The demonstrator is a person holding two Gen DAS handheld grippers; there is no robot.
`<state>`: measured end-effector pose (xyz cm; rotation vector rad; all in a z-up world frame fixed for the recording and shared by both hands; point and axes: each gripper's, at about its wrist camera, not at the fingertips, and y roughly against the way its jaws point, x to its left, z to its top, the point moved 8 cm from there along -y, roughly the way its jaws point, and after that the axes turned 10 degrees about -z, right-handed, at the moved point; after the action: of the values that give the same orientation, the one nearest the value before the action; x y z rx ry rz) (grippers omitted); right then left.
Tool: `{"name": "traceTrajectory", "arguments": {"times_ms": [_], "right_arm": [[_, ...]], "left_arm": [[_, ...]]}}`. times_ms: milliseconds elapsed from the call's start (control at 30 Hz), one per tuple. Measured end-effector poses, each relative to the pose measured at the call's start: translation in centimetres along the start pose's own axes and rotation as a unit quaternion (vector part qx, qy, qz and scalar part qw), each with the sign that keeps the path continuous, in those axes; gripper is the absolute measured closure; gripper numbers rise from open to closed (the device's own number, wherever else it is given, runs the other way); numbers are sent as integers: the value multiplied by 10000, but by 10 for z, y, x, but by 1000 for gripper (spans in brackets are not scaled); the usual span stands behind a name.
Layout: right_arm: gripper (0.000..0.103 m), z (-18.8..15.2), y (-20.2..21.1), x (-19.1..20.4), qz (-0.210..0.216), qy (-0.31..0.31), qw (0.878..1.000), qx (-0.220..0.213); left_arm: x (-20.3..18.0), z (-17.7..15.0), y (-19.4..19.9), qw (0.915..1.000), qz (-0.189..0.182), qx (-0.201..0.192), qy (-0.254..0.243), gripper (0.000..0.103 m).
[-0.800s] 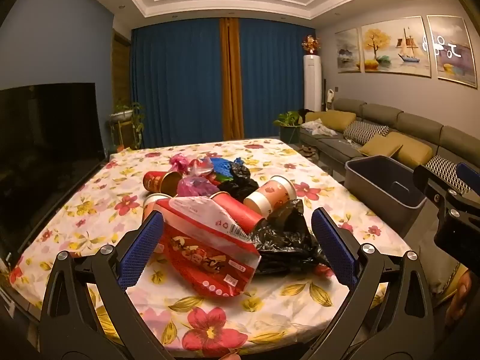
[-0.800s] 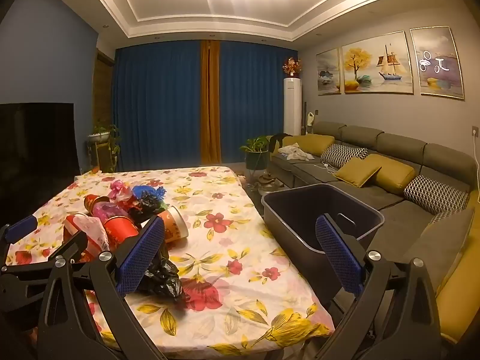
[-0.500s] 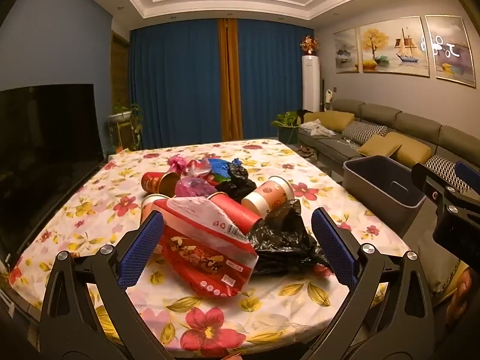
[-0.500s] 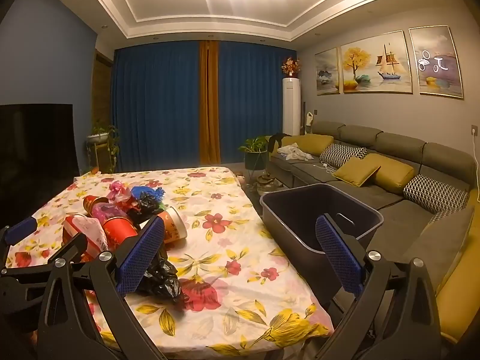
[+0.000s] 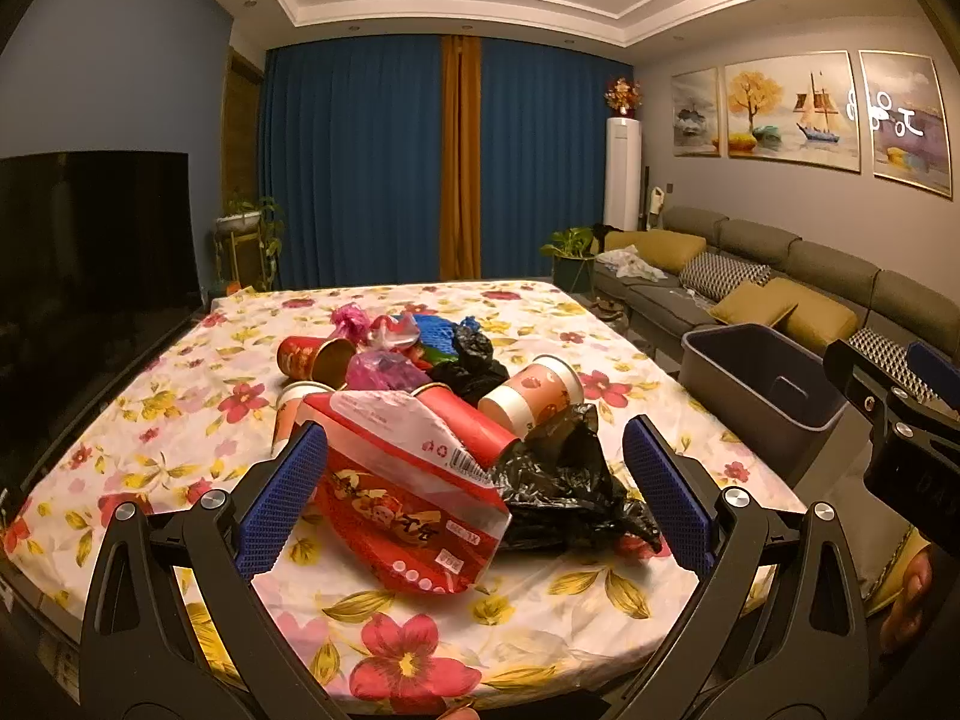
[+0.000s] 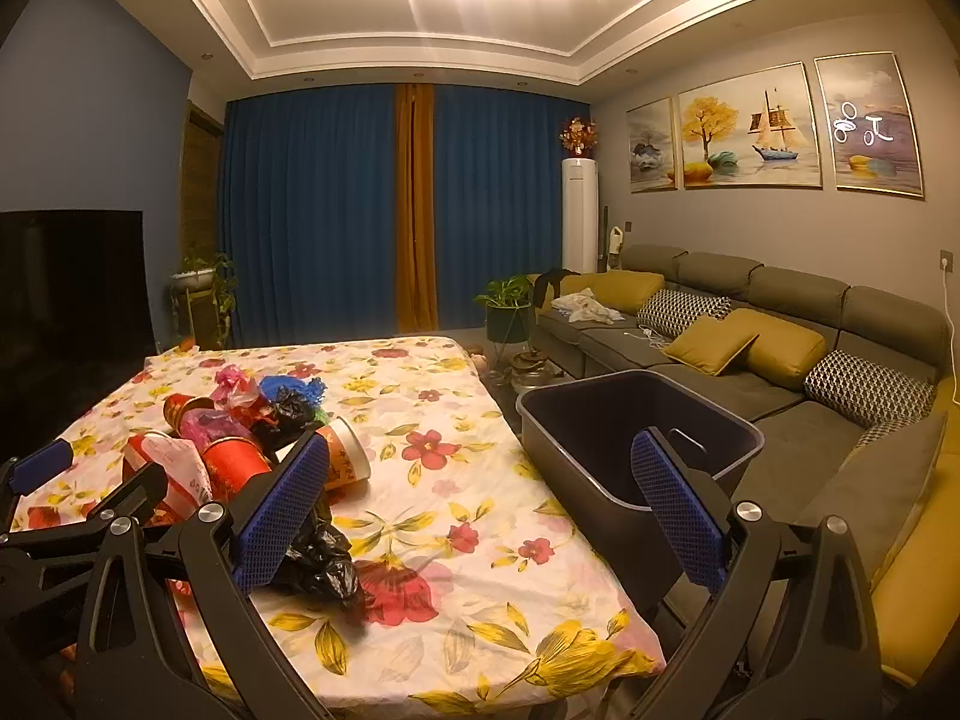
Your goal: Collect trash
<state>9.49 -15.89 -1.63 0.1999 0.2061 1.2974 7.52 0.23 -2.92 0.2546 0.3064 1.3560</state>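
Clearly nothing is collected yet: the left hand-held gripper (image 5: pixel 474 501) hangs with its jaws spread wide and empty over the near end of the trash heap, framing the red snack bag (image 5: pixel 408 504) and the crumpled black plastic bag (image 5: pixel 564 480), likely lined up for a first pick. Further right on the floral-clothed bench (image 6: pixel 456 540), the right hand-held gripper (image 6: pixel 480 513) is equally wide and empty, facing the grey bin (image 6: pixel 600 420) beside the bench edge, probably placed there for short drops.

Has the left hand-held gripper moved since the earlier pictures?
Yes, slightly. The left hand-held gripper has tilted down a little: in its own view the blue curtain now sits a bit lower. Its jaws stay wide open.
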Motion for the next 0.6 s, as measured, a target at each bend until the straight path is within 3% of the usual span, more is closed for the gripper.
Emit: {"name": "traceTrajectory", "arguments": {"times_ms": [600], "right_arm": [[5, 7, 3, -6, -50, -28, 10000, 1]], "left_arm": [[1, -2, -3, 10000, -43, 31, 66, 6]]}}
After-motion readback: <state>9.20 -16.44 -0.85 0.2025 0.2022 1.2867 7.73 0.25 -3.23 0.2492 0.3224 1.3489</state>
